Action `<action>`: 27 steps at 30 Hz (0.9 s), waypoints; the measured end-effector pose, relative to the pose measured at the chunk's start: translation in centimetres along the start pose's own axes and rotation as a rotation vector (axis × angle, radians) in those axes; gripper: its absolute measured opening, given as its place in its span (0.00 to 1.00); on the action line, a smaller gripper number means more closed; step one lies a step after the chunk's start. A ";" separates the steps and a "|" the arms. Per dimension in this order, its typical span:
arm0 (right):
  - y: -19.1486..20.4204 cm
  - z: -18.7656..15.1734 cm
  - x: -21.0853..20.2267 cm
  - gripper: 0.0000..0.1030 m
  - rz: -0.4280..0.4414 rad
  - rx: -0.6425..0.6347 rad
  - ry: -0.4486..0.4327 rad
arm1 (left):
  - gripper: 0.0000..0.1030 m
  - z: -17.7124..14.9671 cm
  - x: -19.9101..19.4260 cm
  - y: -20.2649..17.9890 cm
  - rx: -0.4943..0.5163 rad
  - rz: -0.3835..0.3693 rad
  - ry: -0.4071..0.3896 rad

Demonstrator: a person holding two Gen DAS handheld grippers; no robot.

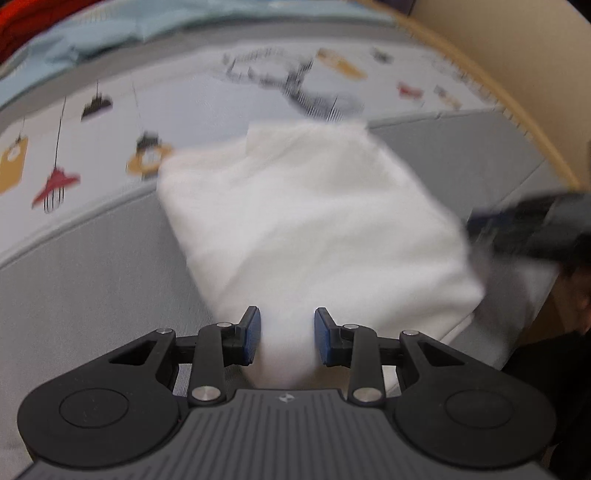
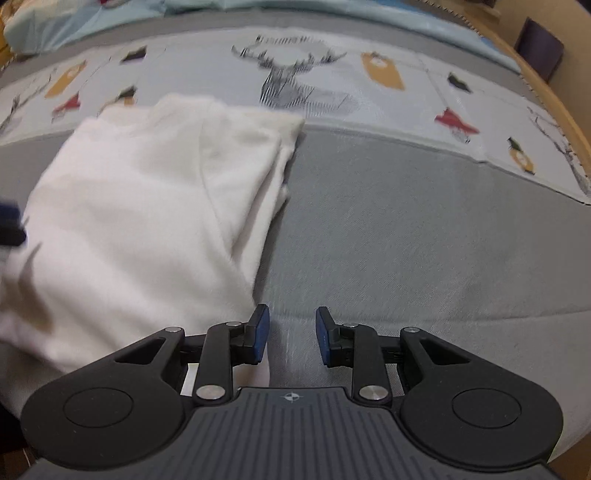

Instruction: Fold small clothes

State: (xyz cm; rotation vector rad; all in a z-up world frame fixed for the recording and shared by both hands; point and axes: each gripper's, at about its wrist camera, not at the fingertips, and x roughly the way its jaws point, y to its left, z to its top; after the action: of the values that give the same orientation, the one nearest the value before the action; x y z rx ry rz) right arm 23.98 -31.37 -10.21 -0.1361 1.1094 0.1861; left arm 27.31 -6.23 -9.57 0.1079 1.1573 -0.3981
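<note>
A white garment (image 1: pixel 314 229) lies folded into a rough rectangle on the grey bed cover (image 1: pixel 92 288). My left gripper (image 1: pixel 287 334) is open, its blue pads either side of the garment's near edge, cloth showing between them. The right gripper shows blurred at the garment's right side in the left wrist view (image 1: pixel 524 229). In the right wrist view the garment (image 2: pixel 147 221) lies to the left. My right gripper (image 2: pixel 291 334) is open, over the grey cover just beside the garment's near right corner. The left gripper's tip (image 2: pixel 11 225) shows at the far left.
A patterned blanket with deer and lantern prints (image 2: pixel 332 81) lies across the bed behind the garment. Light blue bedding (image 1: pixel 110 33) lies further back. A wooden bed frame (image 1: pixel 498 85) curves along the right. Grey cover (image 2: pixel 424 240) spreads right of the garment.
</note>
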 end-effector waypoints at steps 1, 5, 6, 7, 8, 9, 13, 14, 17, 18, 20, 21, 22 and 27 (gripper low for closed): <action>-0.3 0.3 -0.3 0.28 -0.001 0.021 -0.032 | 0.35 -0.3 0.6 0.3 -0.004 0.002 0.018; -1.3 1.7 -1.7 0.28 0.001 0.104 -0.154 | 0.36 0.1 1.1 2.3 -0.086 -0.053 0.017; -1.5 2.0 -2.1 0.28 0.008 0.126 -0.184 | 0.36 0.3 0.7 2.9 -0.117 -0.065 -0.003; -1.9 2.5 -2.1 0.28 0.016 0.141 -0.202 | 0.36 0.5 0.3 3.9 -0.163 -0.080 -0.030; -2.1 2.7 -2.2 0.28 0.025 0.157 -0.214 | 0.38 0.7 0.0 4.8 -0.210 -0.093 -0.051; -2.3 3.1 -2.1 0.29 0.038 0.175 -0.219 | 0.43 0.8 -0.2 5.6 -0.252 -0.098 -0.069; -2.7 4.3 -0.9 0.39 0.100 0.253 -0.202 | 0.53 1.1 0.1 8.2 -0.405 -0.095 -0.078; -2.6 4.6 -0.5 0.43 0.117 0.270 -0.196 | 0.57 1.1 0.5 8.5 -0.428 -0.100 -0.064; -2.0 5.6 1.3 0.55 0.180 0.318 -0.138 | 0.67 1.3 1.5 8.8 -0.463 -0.103 -0.034; -1.7 5.8 2.3 0.57 0.188 0.325 -0.098 | 0.70 1.4 1.9 8.8 -0.467 -0.101 -0.027; -0.9 5.9 4.0 0.57 0.164 0.336 -0.027 | 0.70 1.7 2.7 9.0 -0.480 -0.108 -0.013; -0.7 6.0 4.9 0.58 0.158 0.354 0.000 | 0.70 1.8 3.2 9.1 -0.492 -0.116 -0.004; -0.8 6.0 5.5 0.58 0.161 0.385 0.018 | 0.70 1.9 3.7 9.3 -0.503 -0.123 0.003; -1.9 6.1 7.3 0.60 0.217 0.529 0.045 | 0.70 2.6 5.4 10.1 -0.562 -0.144 0.002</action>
State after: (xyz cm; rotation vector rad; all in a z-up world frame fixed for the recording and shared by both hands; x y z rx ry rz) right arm 32.90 -31.44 -14.07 0.4550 1.1837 0.0778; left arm 35.03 0.97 -14.62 -0.4669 1.2436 -0.1861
